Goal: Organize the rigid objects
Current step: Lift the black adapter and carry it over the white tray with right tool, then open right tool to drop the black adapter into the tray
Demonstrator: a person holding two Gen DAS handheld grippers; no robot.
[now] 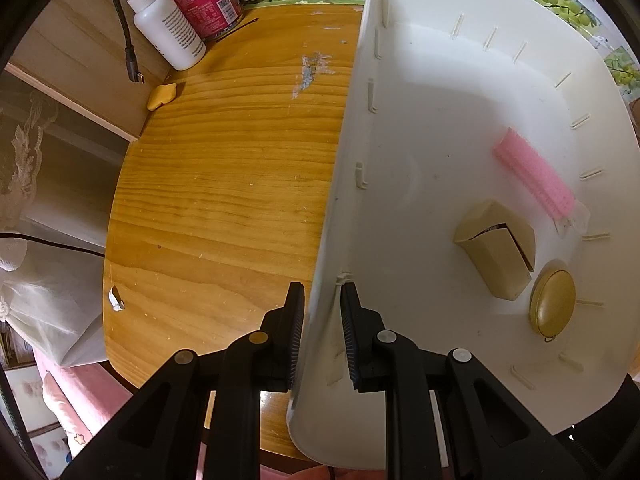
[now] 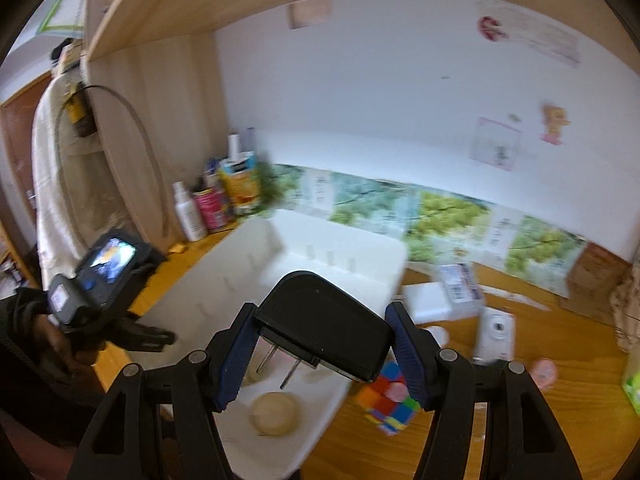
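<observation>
Wooden desk carries the scene. Left claw points straight down, clenched on the near wall of the white bin: one pad outside the wall, one inside. Left of that claw: bare wood, far off one white bottle and one red can. Right of it, on the bin floor: one pink brush, one beige box, one round gold compact, three items total, all well apart from the pads.

Right claw grasps one black power adapter, pads pressed on both its sides, two prongs pointing down. Adapter hangs above the bin's near end, over the compact. Just right of the claw, outside the bin: one colour cube, then one small white camera beyond it.
</observation>
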